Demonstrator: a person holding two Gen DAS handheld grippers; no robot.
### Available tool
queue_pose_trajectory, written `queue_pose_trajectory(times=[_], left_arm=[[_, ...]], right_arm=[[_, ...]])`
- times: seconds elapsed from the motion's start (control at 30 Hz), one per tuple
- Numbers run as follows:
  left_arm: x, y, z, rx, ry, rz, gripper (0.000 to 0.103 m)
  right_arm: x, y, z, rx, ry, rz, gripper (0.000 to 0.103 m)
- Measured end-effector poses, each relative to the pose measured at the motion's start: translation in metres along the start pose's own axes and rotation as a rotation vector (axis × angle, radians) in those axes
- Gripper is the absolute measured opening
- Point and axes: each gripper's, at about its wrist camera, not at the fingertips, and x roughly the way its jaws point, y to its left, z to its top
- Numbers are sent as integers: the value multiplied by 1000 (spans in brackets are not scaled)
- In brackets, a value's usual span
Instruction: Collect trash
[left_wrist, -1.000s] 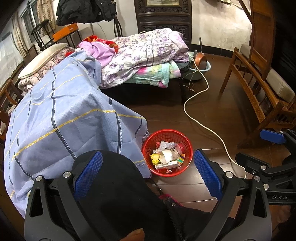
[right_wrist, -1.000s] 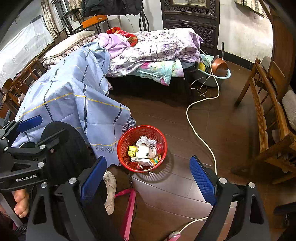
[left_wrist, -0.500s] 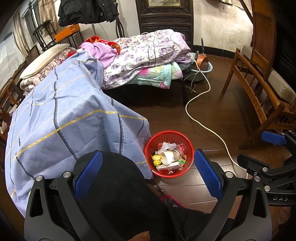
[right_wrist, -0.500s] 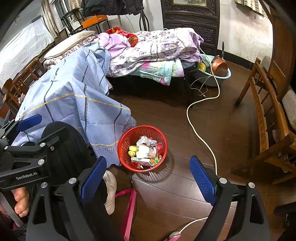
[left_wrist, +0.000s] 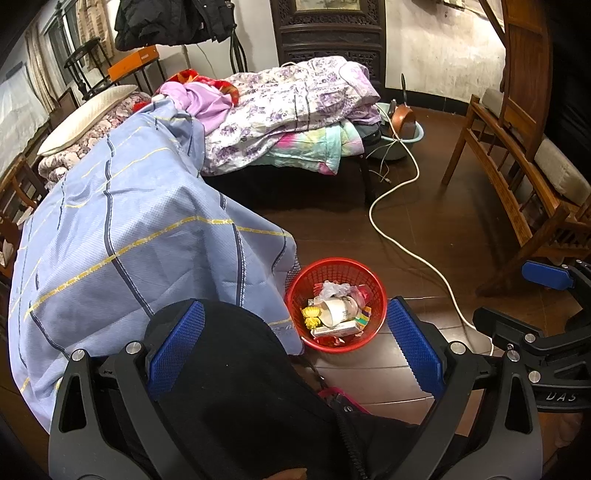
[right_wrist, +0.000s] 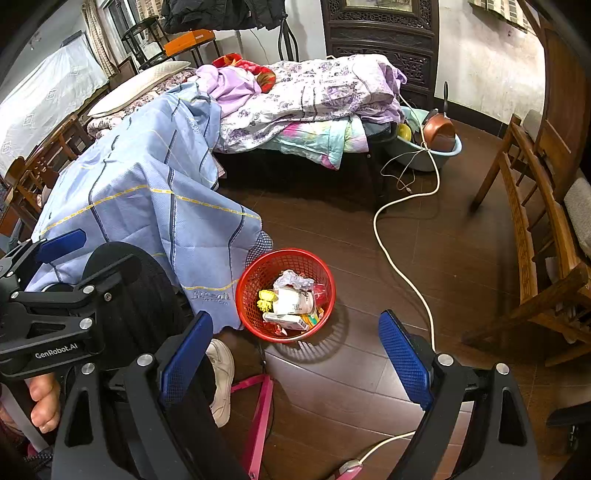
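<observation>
Beyond your jaws, the blue checked sheet (left_wrist: 140, 236) drapes left. The red trash basket (right_wrist: 285, 294) (already holding a paper cup (left_wrist: 337, 309) and wrappers) sits ahead between your fingers. Your left gripper (left_wrist: 295, 343) and right gripper (right_wrist: 295, 354) both gape wide, empty.

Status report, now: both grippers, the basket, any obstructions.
Left gripper open, empty. Right gripper open, empty. Red basket upright on floor, holding trash. White cord lies right of it.
</observation>
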Motion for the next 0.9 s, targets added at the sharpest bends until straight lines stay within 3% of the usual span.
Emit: queue_pose_trajectory(times=[0.9], left_arm=[[2, -6, -1, 12, 1, -9, 95]], right_arm=[[0, 1, -1, 2, 1, 3, 89]])
